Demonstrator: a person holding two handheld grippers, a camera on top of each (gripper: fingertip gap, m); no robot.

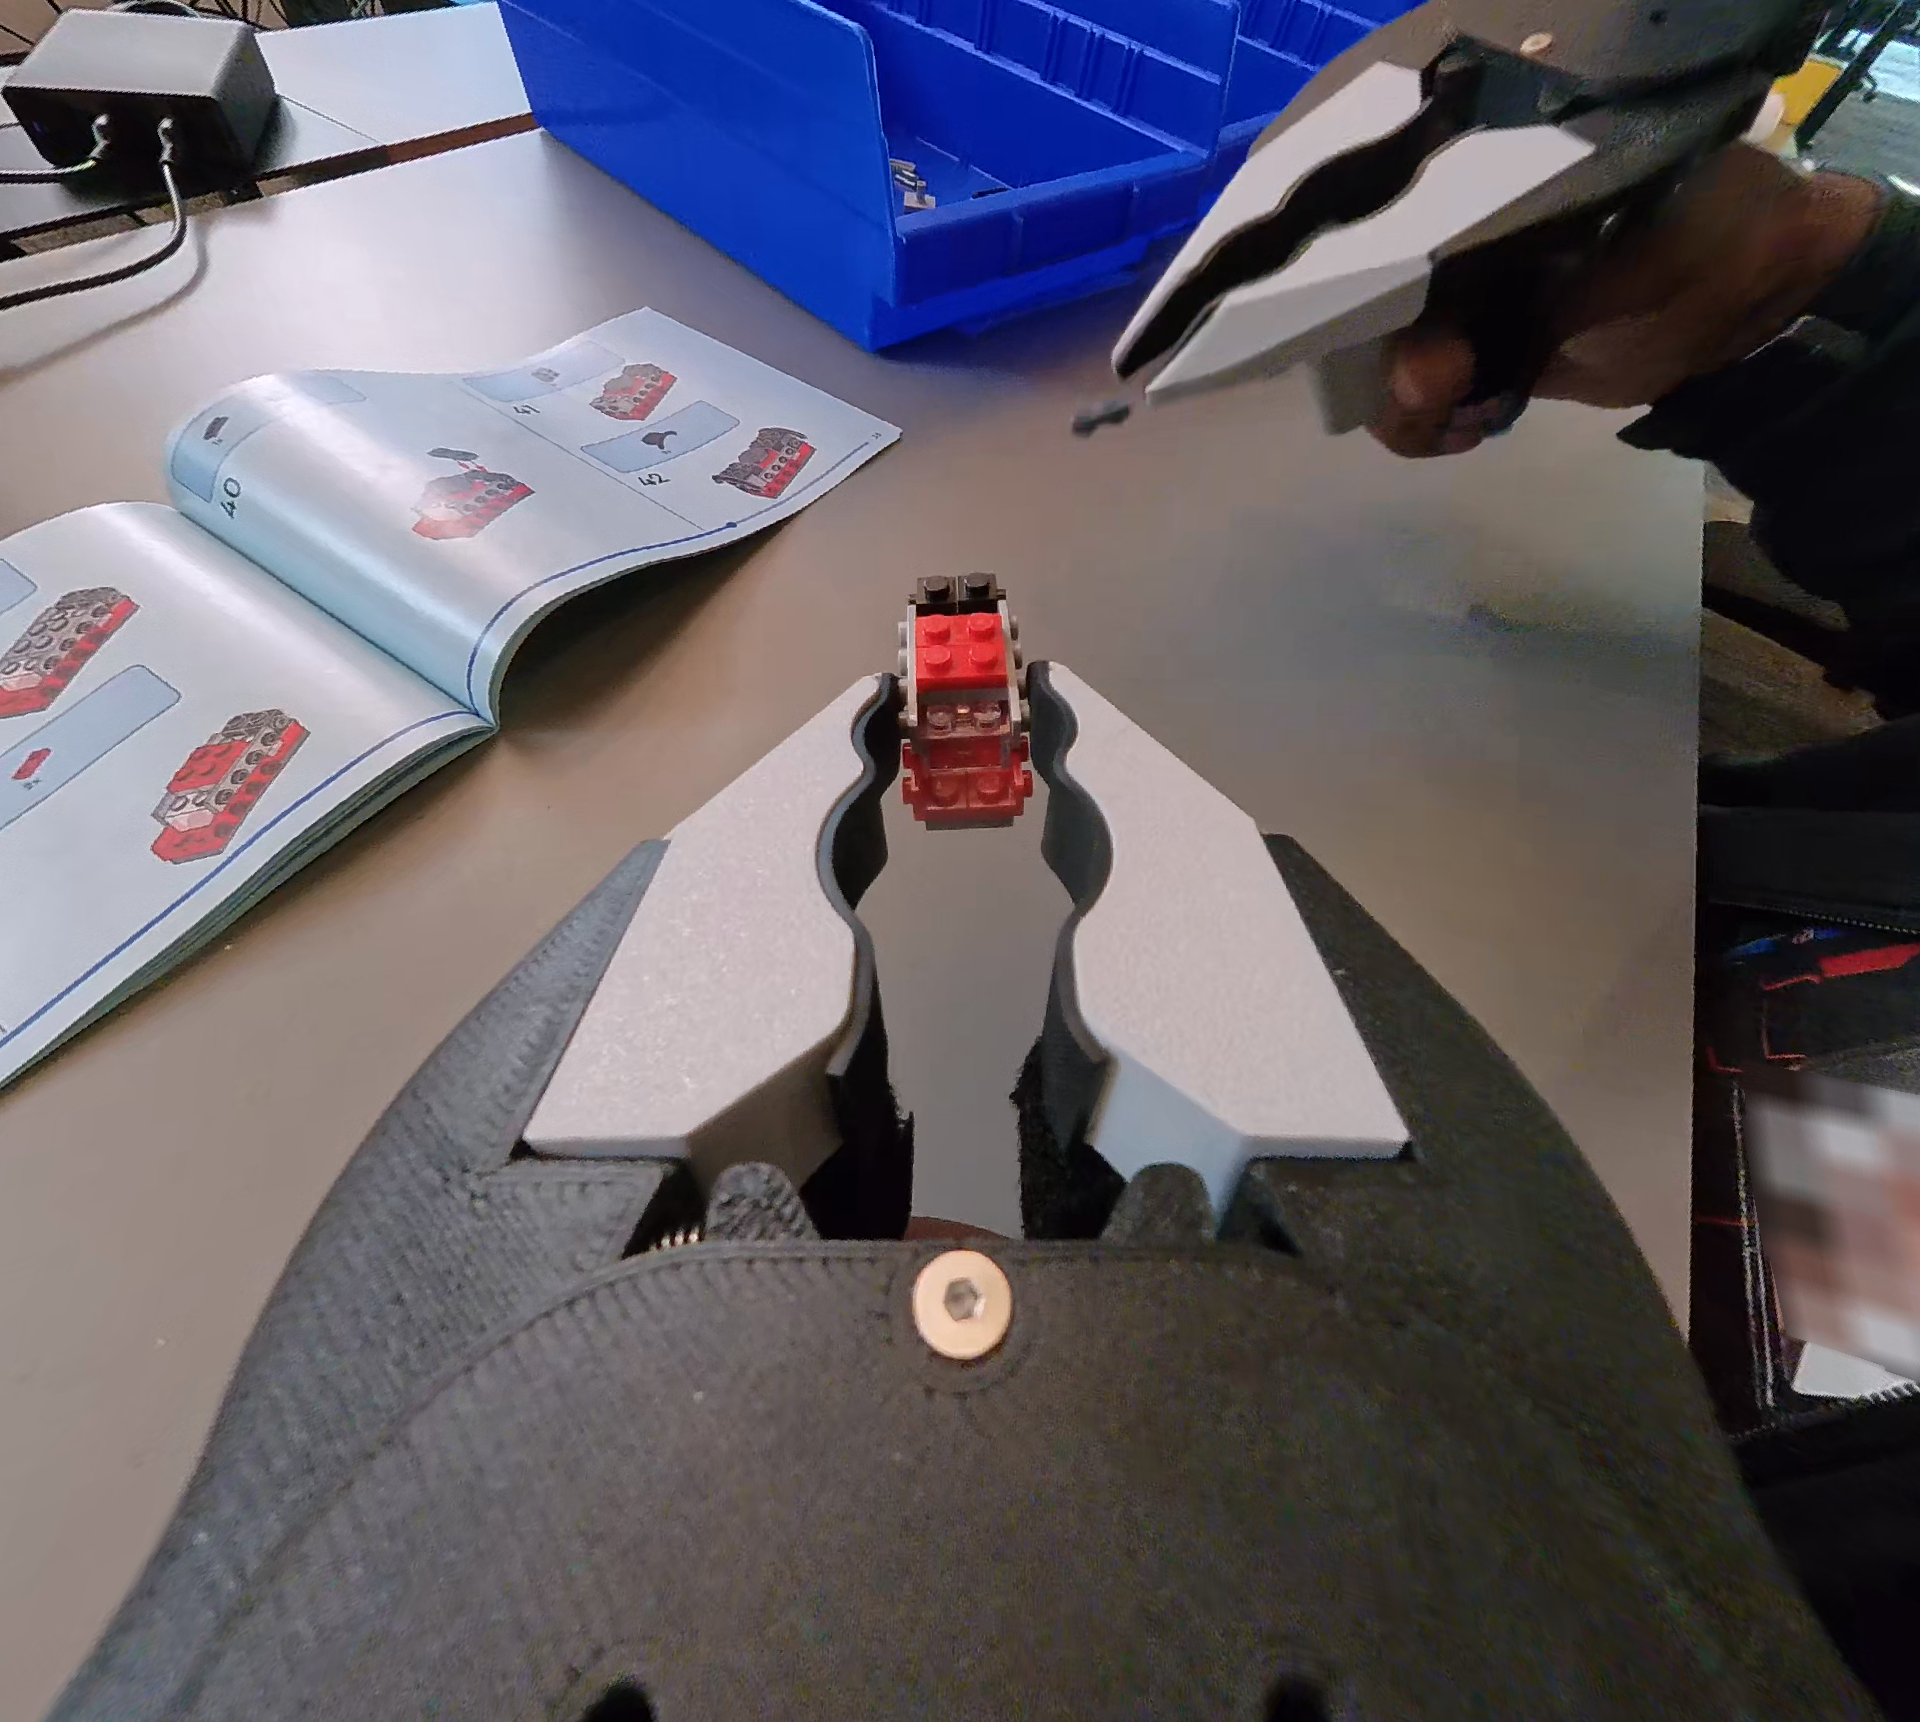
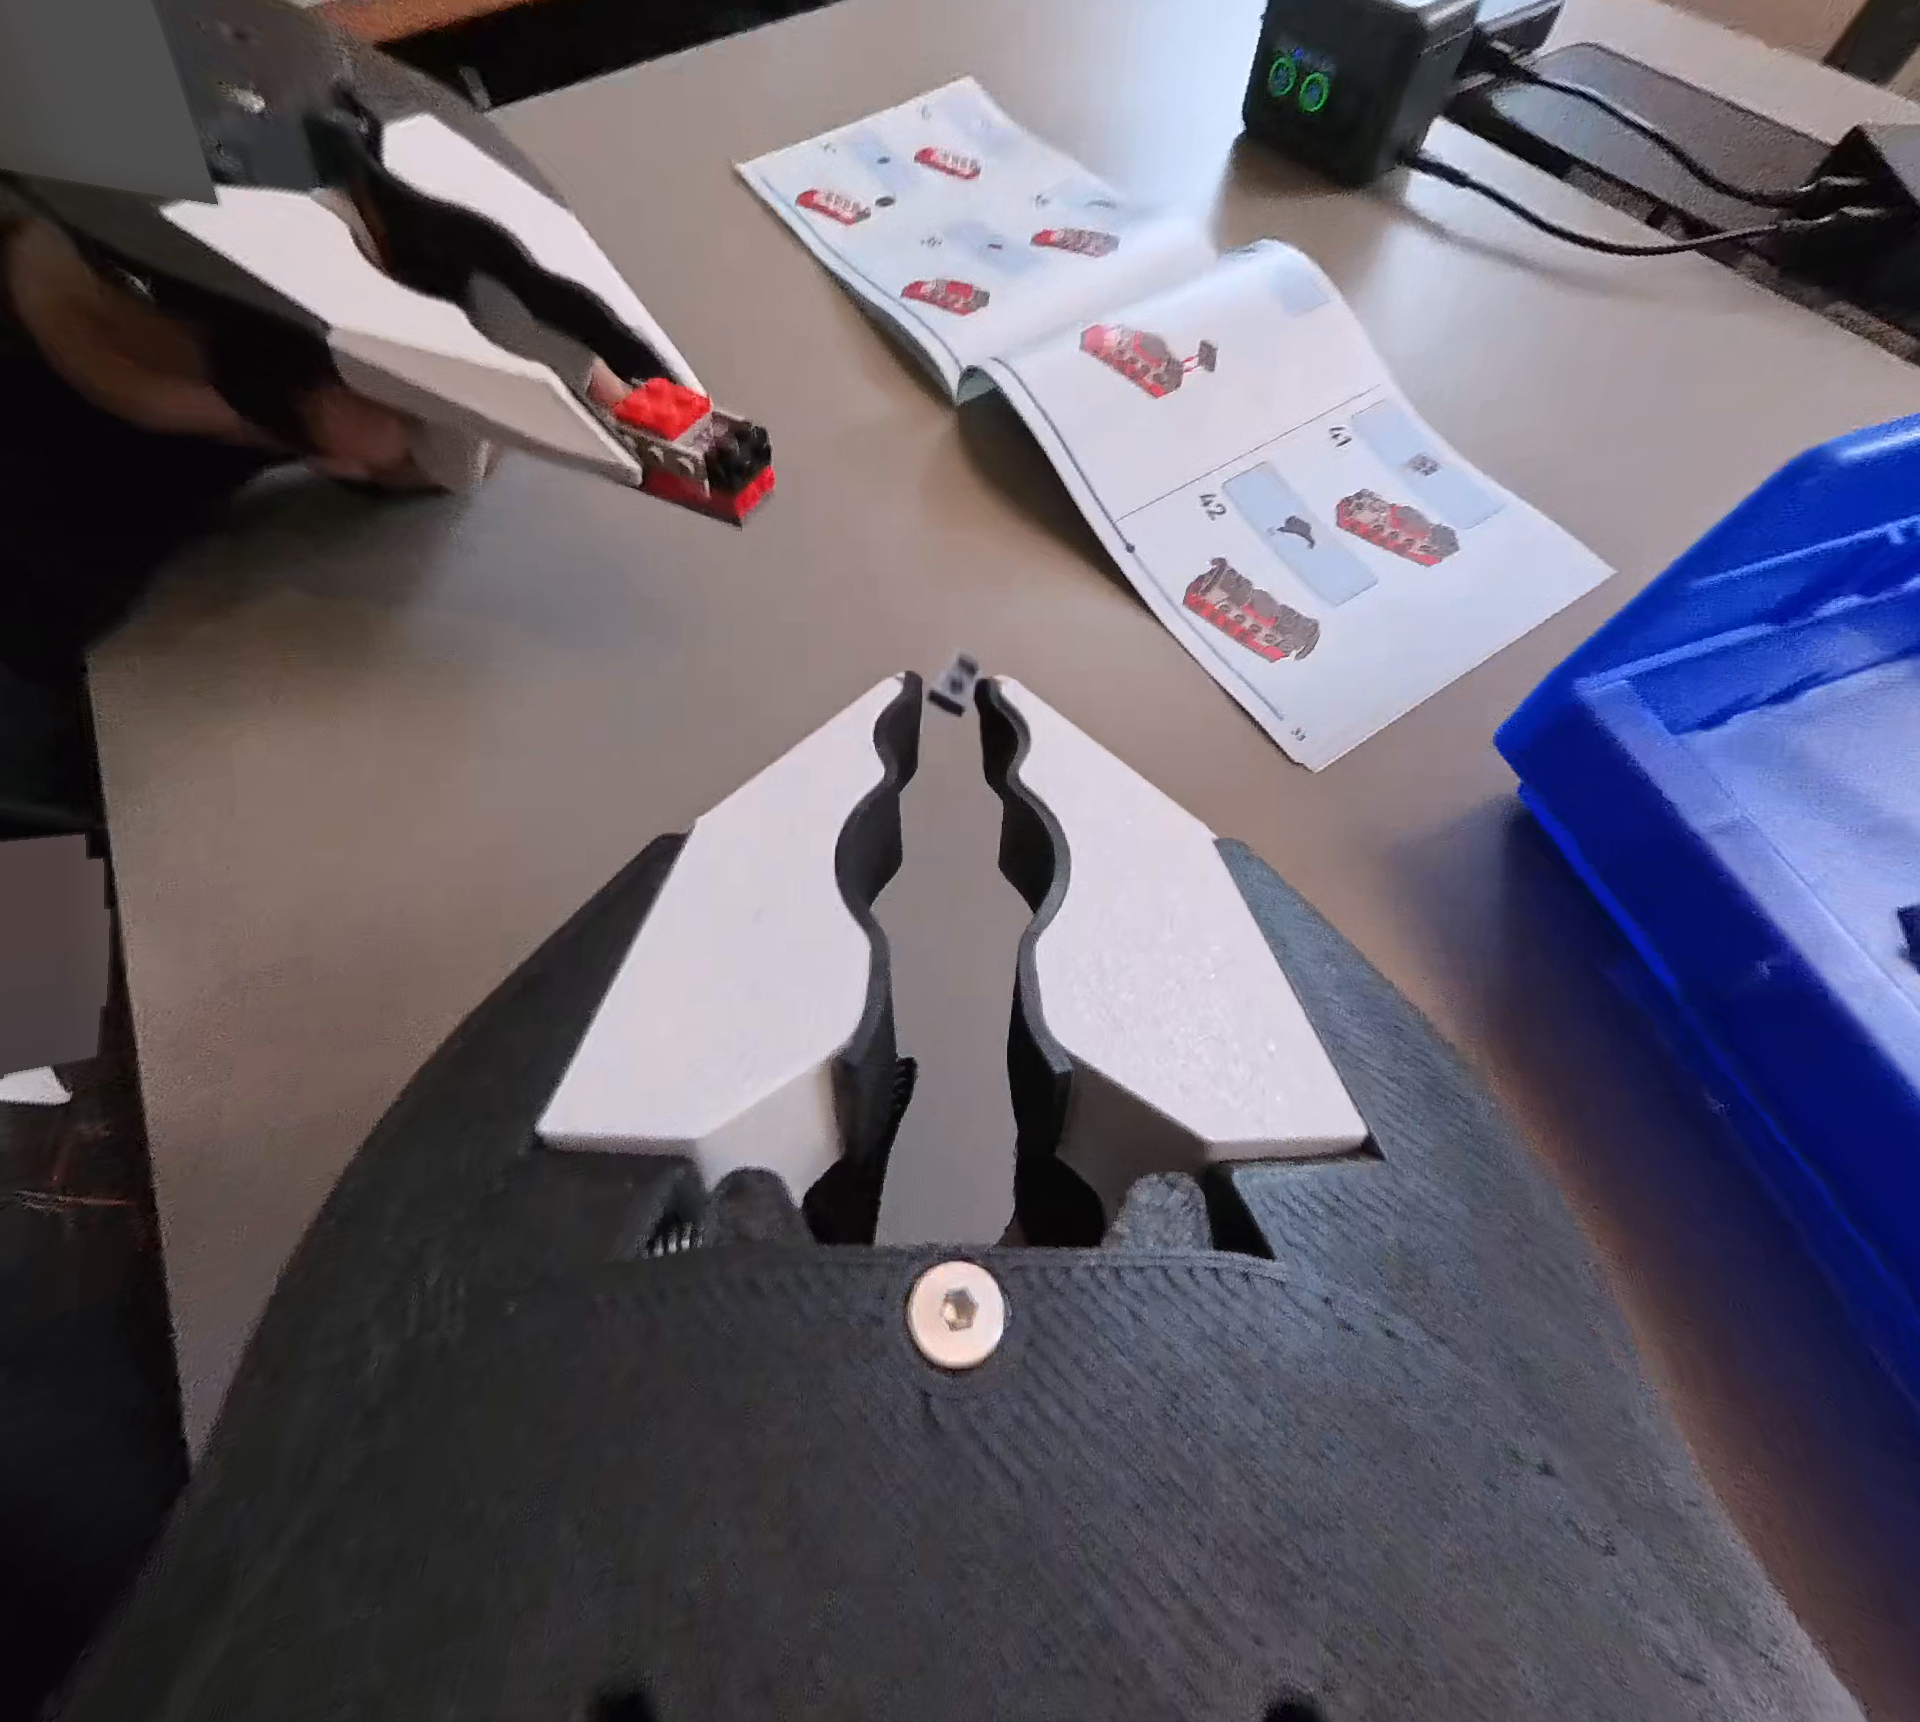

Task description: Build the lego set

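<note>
My left gripper [image 1: 961, 696] is shut on a small red, grey and black lego model [image 1: 964, 704] and holds it above the grey table [image 1: 1351, 633]. The same model [image 2: 698, 451] shows at the left gripper's tips in the right wrist view. My right gripper [image 2: 948, 683] is shut on a tiny black lego piece [image 2: 954, 683] at its fingertips. In the left wrist view the right gripper [image 1: 1127, 389] hovers at the upper right with the tiny piece [image 1: 1099, 417] at its tip, well apart from the model.
An open instruction booklet [image 1: 364, 571] lies left of the model; it also shows in the right wrist view [image 2: 1164, 405]. Blue plastic bins [image 1: 935, 72] stand at the back, one bin [image 2: 1745, 789] at right. A black charger box [image 2: 1351, 67] with cables sits far back. My right fingertips sit around 11 cm from my left ones.
</note>
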